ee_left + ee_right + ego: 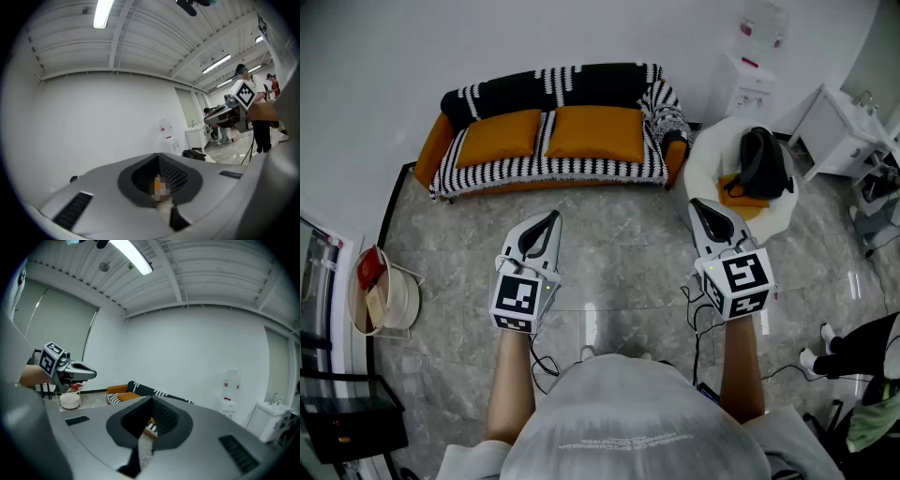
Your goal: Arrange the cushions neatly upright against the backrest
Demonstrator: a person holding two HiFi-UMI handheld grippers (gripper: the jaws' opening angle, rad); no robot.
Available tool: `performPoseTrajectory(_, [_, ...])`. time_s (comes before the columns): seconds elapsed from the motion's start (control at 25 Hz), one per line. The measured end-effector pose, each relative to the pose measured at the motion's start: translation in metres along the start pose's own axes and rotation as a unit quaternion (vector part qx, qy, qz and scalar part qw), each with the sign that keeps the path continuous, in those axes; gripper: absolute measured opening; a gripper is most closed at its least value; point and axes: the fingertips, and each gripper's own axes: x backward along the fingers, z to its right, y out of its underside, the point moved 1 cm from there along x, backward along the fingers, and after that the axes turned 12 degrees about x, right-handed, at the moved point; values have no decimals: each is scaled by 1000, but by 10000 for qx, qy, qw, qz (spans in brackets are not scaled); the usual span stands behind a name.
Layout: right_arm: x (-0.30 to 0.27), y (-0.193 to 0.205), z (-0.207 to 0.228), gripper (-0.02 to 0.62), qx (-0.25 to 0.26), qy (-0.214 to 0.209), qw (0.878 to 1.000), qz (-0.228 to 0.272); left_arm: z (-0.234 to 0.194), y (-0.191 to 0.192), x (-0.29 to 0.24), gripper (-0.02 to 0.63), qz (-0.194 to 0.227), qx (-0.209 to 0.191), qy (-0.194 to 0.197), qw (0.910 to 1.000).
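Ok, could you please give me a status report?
Both shut and empty: left gripper, right gripper, short of the sofa. Two orange cushions look flat on the seat. White beanbag off right, not in path.

A glossy grey marble-patterned tile floor (619,262) runs to a plain white wall (384,56) at 12 o'clock, where an orange sofa draped in a black-and-white striped throw (544,171) stands. A white water dispenser (741,84) is at 1 o'clock, a round white armchair (705,159) at 2, and a small round white stand (398,300) at 9. A lit fluorescent tube (133,259) runs along the white ribbed ceiling (211,273).
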Motion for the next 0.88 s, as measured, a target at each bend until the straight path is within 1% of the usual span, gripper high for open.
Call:
performPoseTrajectory(0.16, [5,1,4,-6,-124,-41,9998,130,7,2,-4,-2,-74,52,-31,10000])
performPoseTrajectory(0.32, [11,5,13,-5,-284,-33,9990,336,12,8,-8,-2,-147,245,-141,9995])
performPoseTrajectory(0.4, [16,10,16,-5,-269,-64,9991,325,19,12,-9,-2,-197,313,-177,9992])
performPoseTrajectory(0.56, [26,24,22,-5,-413,-312,9982,305,40,23,-12,-2,-349,333,-228,9986])
performPoseTrajectory(0.76, [35,42,31,-6,-341,-417,9982,254,61,30,-13,-2,-432,366,-320,9979])
performPoseTrajectory(0.88, [37,47,36,-5,-372,-463,9979,248,68,30,-12,-2,-463,351,-342,9977])
